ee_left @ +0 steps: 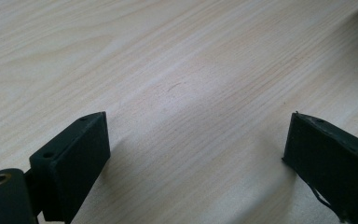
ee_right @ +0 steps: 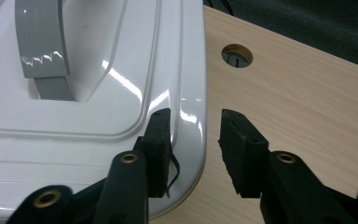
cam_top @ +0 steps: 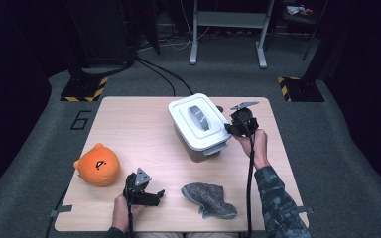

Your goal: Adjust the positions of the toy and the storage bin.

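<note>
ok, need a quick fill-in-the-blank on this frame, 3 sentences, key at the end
1. The right tongs straddle the rim of the white plastic box's ____.
2. The round orange plush toy lies to the ____ of the left tongs, seen from the high view.
3. The left tongs are open over bare ____.

Missing words: lid; left; table
</note>
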{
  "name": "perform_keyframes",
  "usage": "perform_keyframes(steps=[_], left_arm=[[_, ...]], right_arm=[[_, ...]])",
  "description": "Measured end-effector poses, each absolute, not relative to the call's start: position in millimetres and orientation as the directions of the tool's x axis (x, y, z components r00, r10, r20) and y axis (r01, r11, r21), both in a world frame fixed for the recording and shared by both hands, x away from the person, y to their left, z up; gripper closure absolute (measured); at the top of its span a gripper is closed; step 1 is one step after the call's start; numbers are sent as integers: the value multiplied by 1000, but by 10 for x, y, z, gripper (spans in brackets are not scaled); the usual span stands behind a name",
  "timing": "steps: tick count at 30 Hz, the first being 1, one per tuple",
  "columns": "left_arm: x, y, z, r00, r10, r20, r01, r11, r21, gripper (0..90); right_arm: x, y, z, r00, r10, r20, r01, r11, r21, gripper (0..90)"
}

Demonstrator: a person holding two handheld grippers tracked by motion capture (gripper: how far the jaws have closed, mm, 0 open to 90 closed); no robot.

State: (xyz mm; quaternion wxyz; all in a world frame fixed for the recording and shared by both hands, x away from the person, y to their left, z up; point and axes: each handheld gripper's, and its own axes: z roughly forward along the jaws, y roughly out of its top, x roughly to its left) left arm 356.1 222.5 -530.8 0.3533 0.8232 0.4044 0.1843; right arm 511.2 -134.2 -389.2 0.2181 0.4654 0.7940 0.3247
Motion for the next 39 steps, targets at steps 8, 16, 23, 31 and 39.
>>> perform_keyframes(steps=[8,16,23,31,39], left_arm=[[3560,2225,-5308,605,796,18,536,-424,730,65],[3561,2226,-5308,605,796,18,536,-424,731,65],[3563,2226,-5307,604,796,19,537,-425,728,62],[3614,2193,-5312,585,810,19,559,-421,714,0],[3628,2201,-5303,590,807,17,564,-428,706,0]], right_arm=[[5045,-1226,-3813,-512,858,-29,559,359,747,463],[5021,-920,-3792,-590,808,-3,527,387,756,451],[5086,-718,-3858,-626,780,-24,512,433,742,454],[5132,-656,-3882,-637,769,-43,500,456,736,589],[5125,-657,-3873,-638,768,-57,497,467,732,662]])
